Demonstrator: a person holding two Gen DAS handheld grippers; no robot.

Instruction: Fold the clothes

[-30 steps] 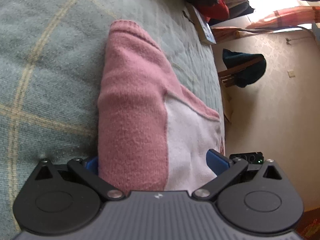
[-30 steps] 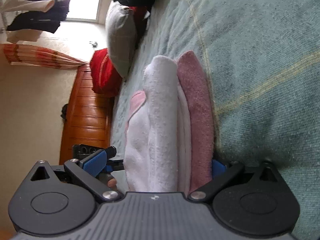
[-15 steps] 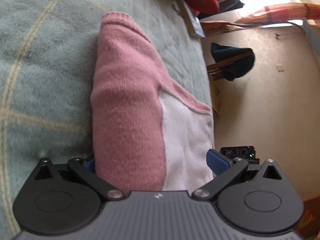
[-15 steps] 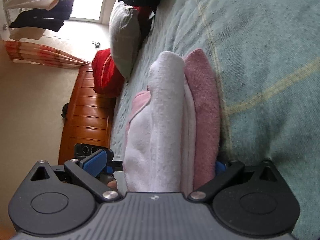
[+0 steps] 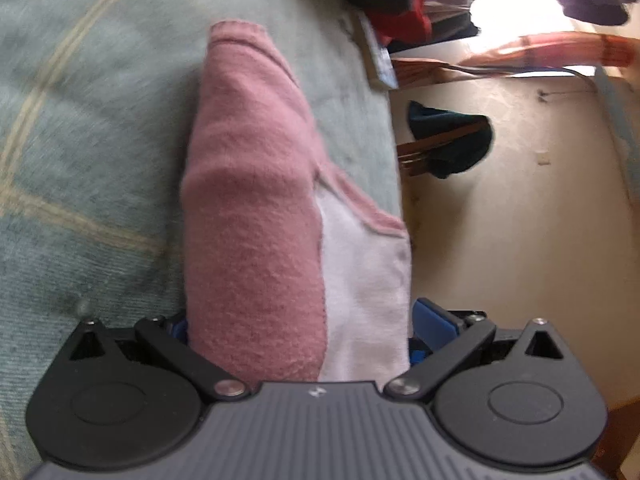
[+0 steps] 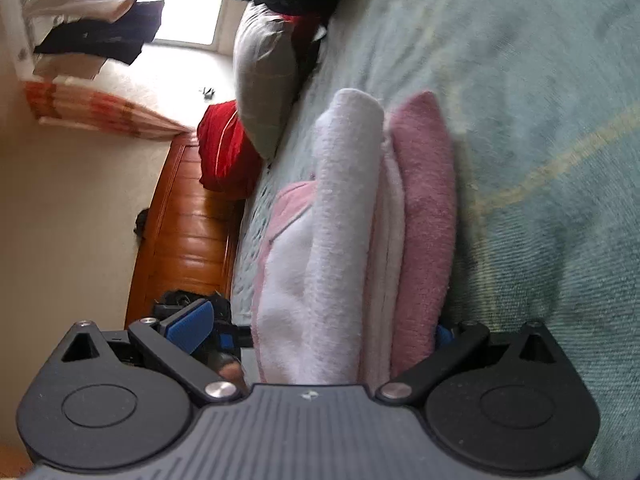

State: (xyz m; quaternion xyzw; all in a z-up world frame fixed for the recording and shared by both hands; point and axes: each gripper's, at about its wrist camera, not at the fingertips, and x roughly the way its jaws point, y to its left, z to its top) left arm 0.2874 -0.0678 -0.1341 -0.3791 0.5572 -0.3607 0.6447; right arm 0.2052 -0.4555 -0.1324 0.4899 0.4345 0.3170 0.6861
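Observation:
A folded garment, pink knit outside point(image 5: 256, 220) and white inside, lies on a grey-green checked bedcover point(image 5: 80, 160). My left gripper point(image 5: 306, 320) straddles one end. Its bed-side finger is hidden under the pink fold. The other blue pad point(image 5: 434, 318) sits just beside the white layer. In the right wrist view the same garment point(image 6: 344, 220) shows as stacked white and pink layers. My right gripper point(image 6: 314, 326) is open around its other end. One blue pad point(image 6: 188, 322) stands clear of the cloth and the other is tucked against the bedcover point(image 6: 540, 160).
A grey pillow point(image 6: 264, 80) and a red cushion point(image 6: 224, 152) lie further along the bed, by the wooden bed frame point(image 6: 188, 240). A book point(image 5: 380, 60) rests at the bed's edge. A dark garment hangs on a chair point(image 5: 448, 144) beyond it.
Both views have swung slightly and are now blurred. The garment has stayed between the fingers and neither jaw has changed width. The pillow looms larger in the right view.

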